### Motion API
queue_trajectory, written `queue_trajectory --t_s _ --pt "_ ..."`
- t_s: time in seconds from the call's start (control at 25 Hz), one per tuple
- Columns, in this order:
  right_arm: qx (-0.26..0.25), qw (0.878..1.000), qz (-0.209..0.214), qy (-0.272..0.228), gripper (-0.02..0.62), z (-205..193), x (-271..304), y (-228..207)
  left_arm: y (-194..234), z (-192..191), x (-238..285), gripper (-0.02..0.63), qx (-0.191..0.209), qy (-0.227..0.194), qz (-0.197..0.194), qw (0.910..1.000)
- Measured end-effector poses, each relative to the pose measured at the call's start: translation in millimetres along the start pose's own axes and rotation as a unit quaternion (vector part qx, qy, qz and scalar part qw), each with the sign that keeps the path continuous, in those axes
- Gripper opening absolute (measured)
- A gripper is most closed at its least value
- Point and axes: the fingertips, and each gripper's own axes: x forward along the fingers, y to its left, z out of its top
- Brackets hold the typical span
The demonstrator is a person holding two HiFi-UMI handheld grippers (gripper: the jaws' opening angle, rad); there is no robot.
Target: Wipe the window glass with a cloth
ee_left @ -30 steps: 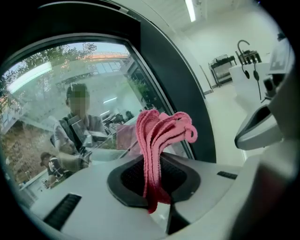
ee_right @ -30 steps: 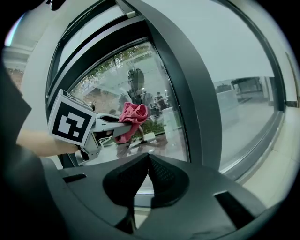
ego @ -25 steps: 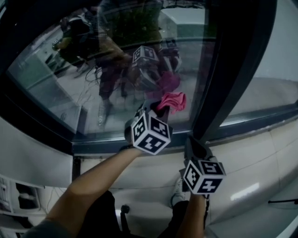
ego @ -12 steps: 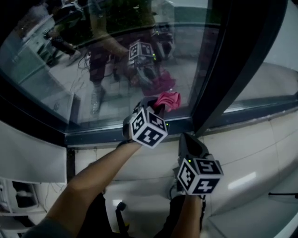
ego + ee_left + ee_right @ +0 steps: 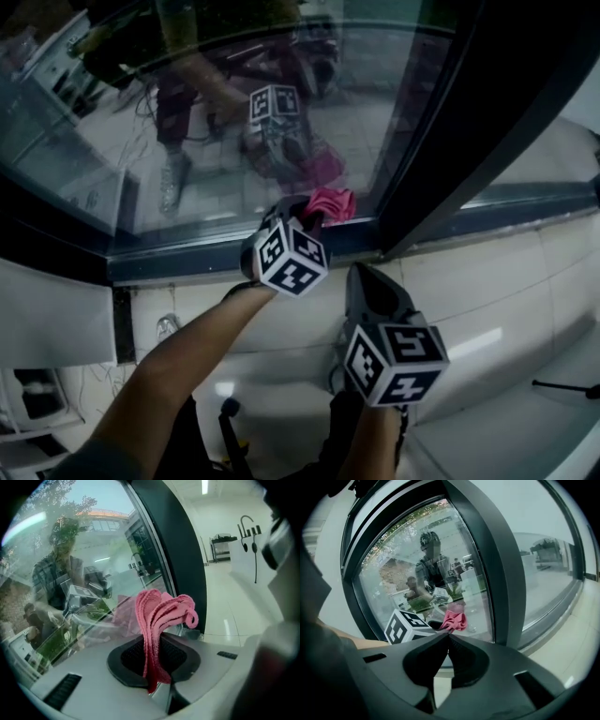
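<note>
- pink cloth [image 5: 159,616] is bunched up and pinched in the left gripper [image 5: 157,667]; jaws clamped tight on it, folds sticking out past the tips
- in the head view the cloth sits at the very bottom of the glass [image 5: 234,141], right above the lower frame [image 5: 187,258] and just left of the dark post [image 5: 450,131]; it looks pressed against the pane, though I can't be sure
- left forearm [image 5: 187,356] reaches up and forward from the lower left; its cube [image 5: 289,258] faces the camera
- right gripper [image 5: 361,281] hangs lower and to the right, in front of the white wall [image 5: 525,281] under the window, well short of the glass; jaw tips meet, nothing between them
</note>
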Motion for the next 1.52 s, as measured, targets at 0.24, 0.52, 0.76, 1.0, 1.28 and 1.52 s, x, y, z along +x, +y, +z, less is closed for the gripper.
queue_trajectory --t_s 0.24,0.52,0.76,1.0,1.28,1.52 --pt "-0.001 1.000 -0.011 0.000 0.000 0.6 2.6 -1.5 -20.0 -24.3 26.7 0.061 -0.015 0.012 -0.020 0.9996" --pt "0.006 1.000 -0.014 0.007 0.000 -4.2 9.7 -1.6 -44.0 -52.9 54.1 0.061 -0.029 0.037 -0.046 0.9978" --pt "0.011 0.999 -0.019 0.025 0.000 -10.6 15.4 -3.6 -56.3 -80.6 73.6 0.061 -0.039 0.061 -0.063 0.9954" --pt "0.017 0.998 -0.039 0.040 0.000 -12.8 12.6 -14.5 -59.1 -99.0 82.1 0.061 -0.059 0.080 -0.083 0.9916" --pt "0.018 0.998 -0.042 0.045 0.000 -15.8 12.7 -18.1 -63.4 -114.7 88.2 0.061 -0.067 0.101 -0.102 0.9874" --pt "0.019 0.998 -0.040 0.053 0.000 -17.7 18.6 -13.1 -60.1 -124.0 60.5 0.061 -0.057 0.102 -0.105 0.9877"
